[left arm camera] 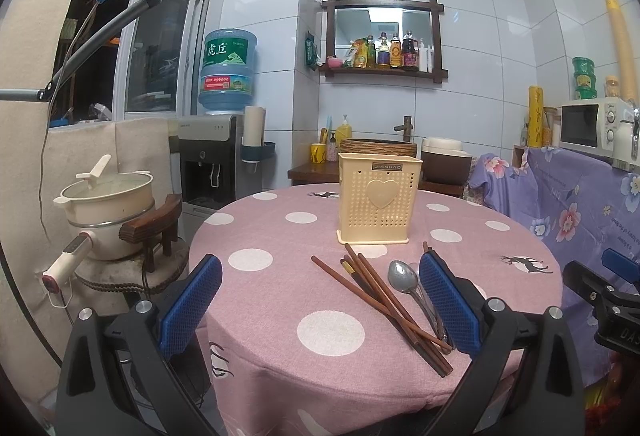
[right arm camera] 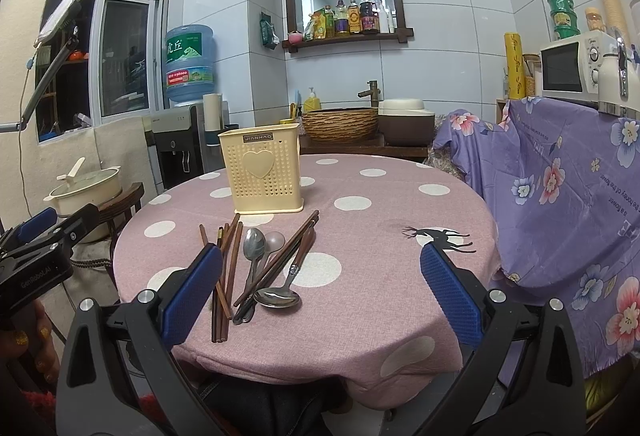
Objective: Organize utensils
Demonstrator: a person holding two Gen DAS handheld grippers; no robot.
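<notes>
2 grippers hover at the near edge of the round table, jaws spread wide and empty. Ahead of the left gripper lie wooden chopsticks and a steel spoon. Beyond them stands the perforated utensil holder, upright. Left of the right gripper lies a wooden-handled spoon.

Cream plastic utensil holder, perforated walls, raised heart on front, upright on the pink polka-dot table, looks empty from here. Just in front of it, loose pile of utensils lying flat: several brown wooden chopsticks fanned and crossing, one pair angled toward the holder's base. Small steel spoon bowl up beside them, pale translucent spoon touching it, wood-handled steel spoon with bowl at near end.
</notes>
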